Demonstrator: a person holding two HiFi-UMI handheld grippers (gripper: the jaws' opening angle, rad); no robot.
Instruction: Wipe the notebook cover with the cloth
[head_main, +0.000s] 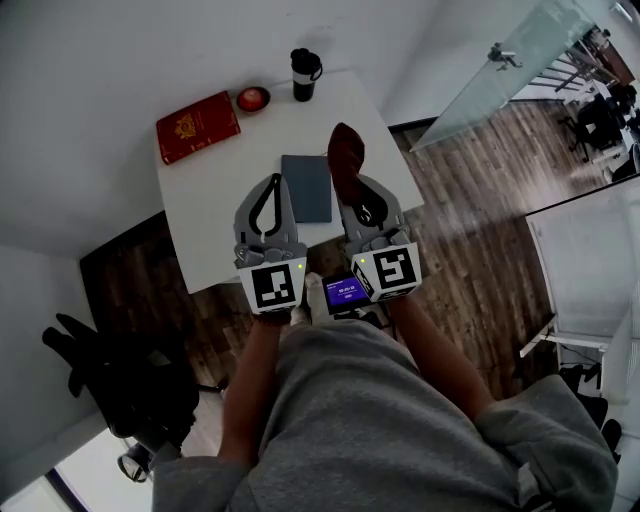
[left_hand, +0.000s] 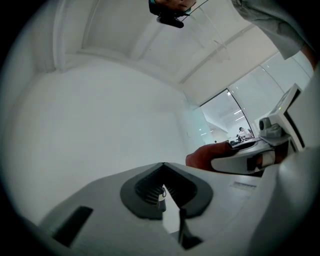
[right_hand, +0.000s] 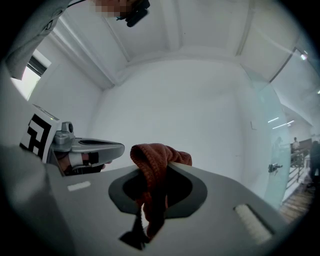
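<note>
A grey-blue notebook (head_main: 307, 190) lies flat on the white table (head_main: 205, 205), near its front edge. My right gripper (head_main: 352, 188) is shut on a rust-brown cloth (head_main: 346, 152), which bunches over the jaw tips just right of the notebook. In the right gripper view the cloth (right_hand: 156, 156) drapes down between the closed jaws (right_hand: 161, 167). My left gripper (head_main: 271, 185) hovers at the notebook's left edge, shut with nothing in it (left_hand: 163, 166). Both grippers tilt upward, so their views show only wall and ceiling. The cloth (left_hand: 202, 154) also shows in the left gripper view.
A red hardcover book (head_main: 197, 126) lies at the table's back left. Beside it sit a small red bowl (head_main: 253, 98) and a black mug (head_main: 304, 74). A black office chair (head_main: 120, 385) stands at the lower left on the wooden floor.
</note>
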